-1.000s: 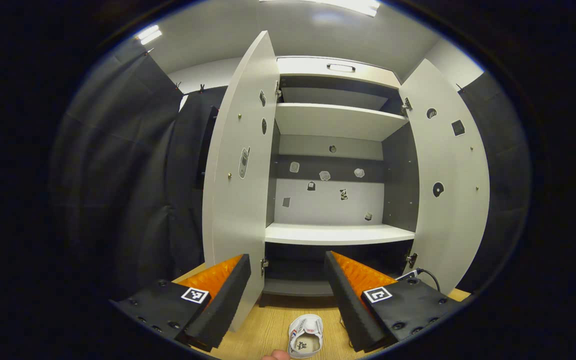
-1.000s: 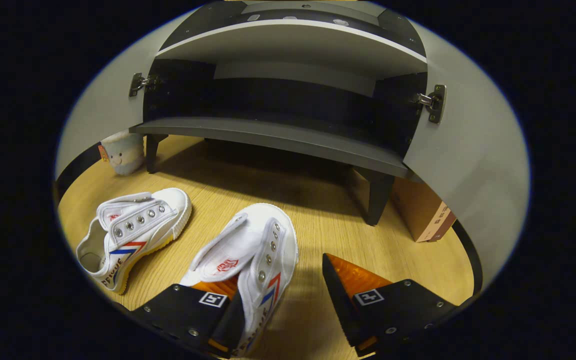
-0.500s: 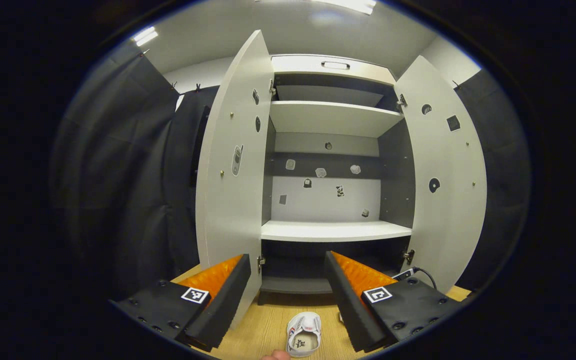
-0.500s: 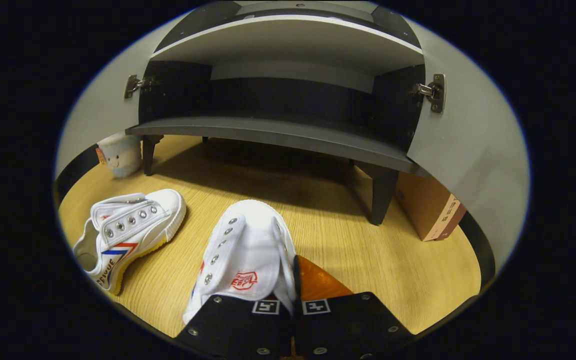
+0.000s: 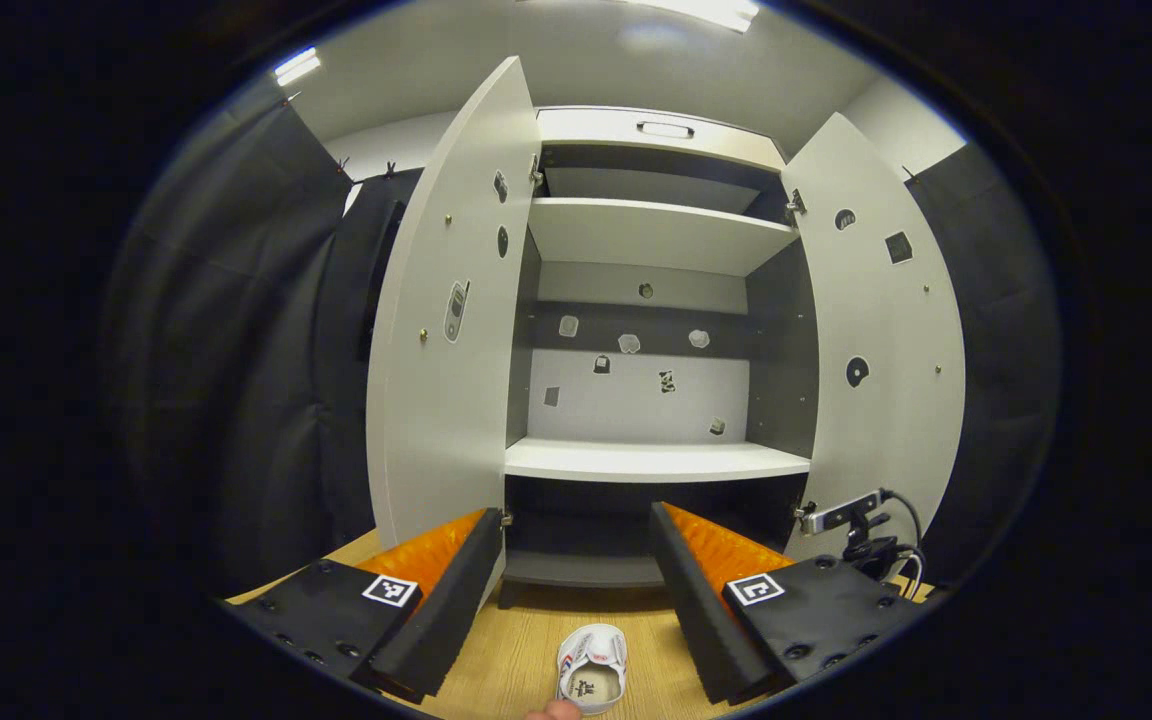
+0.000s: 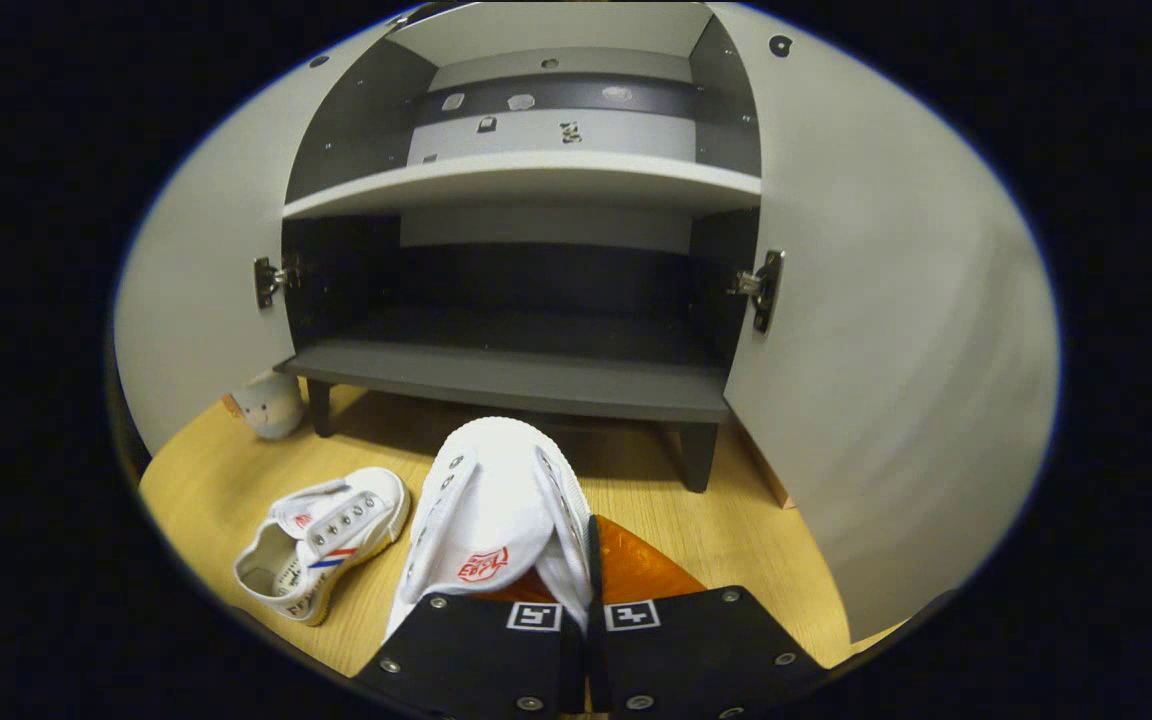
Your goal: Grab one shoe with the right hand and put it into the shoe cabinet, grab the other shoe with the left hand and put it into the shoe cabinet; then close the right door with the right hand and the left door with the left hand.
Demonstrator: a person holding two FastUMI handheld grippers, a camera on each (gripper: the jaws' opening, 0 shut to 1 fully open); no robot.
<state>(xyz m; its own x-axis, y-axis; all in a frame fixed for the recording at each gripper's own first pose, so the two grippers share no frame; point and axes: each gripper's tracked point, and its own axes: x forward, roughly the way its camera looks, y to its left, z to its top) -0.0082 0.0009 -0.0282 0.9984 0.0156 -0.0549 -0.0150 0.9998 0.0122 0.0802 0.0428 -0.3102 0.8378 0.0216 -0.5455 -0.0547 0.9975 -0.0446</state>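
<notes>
- White canvas is pinched in the right claw [image 6: 586,560] — both fingers are clamped on the side wall of one shoe [image 6: 496,500], its toe pointing at the shoe cabinet's [image 6: 526,375] dark bottom shelf.
- Beside it, to the left, the other shoe [image 6: 321,540] lies on the wooden floor [image 6: 736,520].
- Left claw [image 5: 576,560] hangs with fingers apart, holding nothing, facing the cabinet.
- Left door [image 5: 441,330] and right door [image 5: 881,340] both stand wide open.

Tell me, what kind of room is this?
Probably a staged booth set up like a home entryway: an open shoe cabinet, white shoes on a wooden floor, and dark cloth hung around instead of proper walls.
</notes>
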